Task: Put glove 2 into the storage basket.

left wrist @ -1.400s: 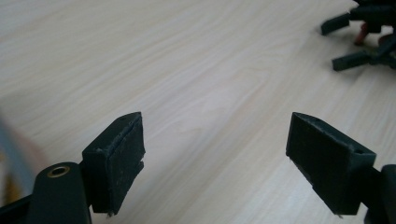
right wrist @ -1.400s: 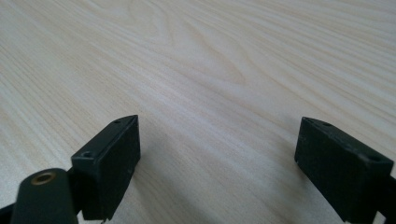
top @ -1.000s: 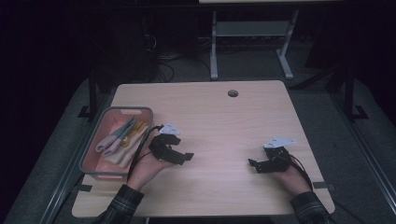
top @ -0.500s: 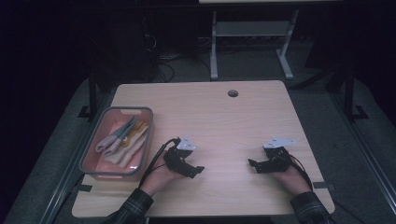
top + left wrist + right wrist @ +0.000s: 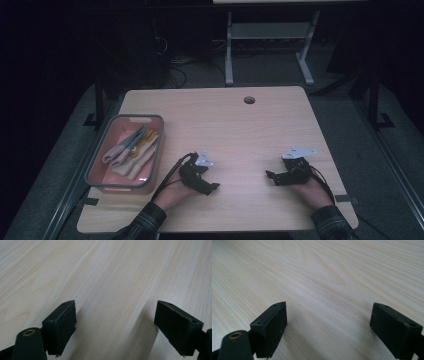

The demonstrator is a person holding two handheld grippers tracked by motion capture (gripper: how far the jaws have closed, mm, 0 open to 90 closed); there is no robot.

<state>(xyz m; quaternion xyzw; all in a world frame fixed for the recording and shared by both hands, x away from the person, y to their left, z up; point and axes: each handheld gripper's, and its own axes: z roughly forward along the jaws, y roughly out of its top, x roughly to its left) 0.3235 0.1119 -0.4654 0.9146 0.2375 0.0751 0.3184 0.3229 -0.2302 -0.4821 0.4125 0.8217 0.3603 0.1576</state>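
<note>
My left gripper (image 5: 212,186) rests low on the wooden table (image 5: 225,125) near the front edge, right of a pink bin. Its jaws stand wide apart with bare wood between them in the left gripper view (image 5: 115,322). My right gripper (image 5: 270,176) lies near the front right of the table, also open, with nothing but wood grain between its jaws (image 5: 328,325). The pink bin (image 5: 96,167) holds several utensils with grey, white and yellow handles (image 5: 131,147).
A round cable hole (image 5: 249,100) sits at the back middle of the table. A metal stand (image 5: 265,45) and cables are on the dark floor behind. Black frame rails run along both sides of the table.
My left gripper has moved right and toward the front, away from the pink bin, and settled on the table. The right gripper has stayed in place.
</note>
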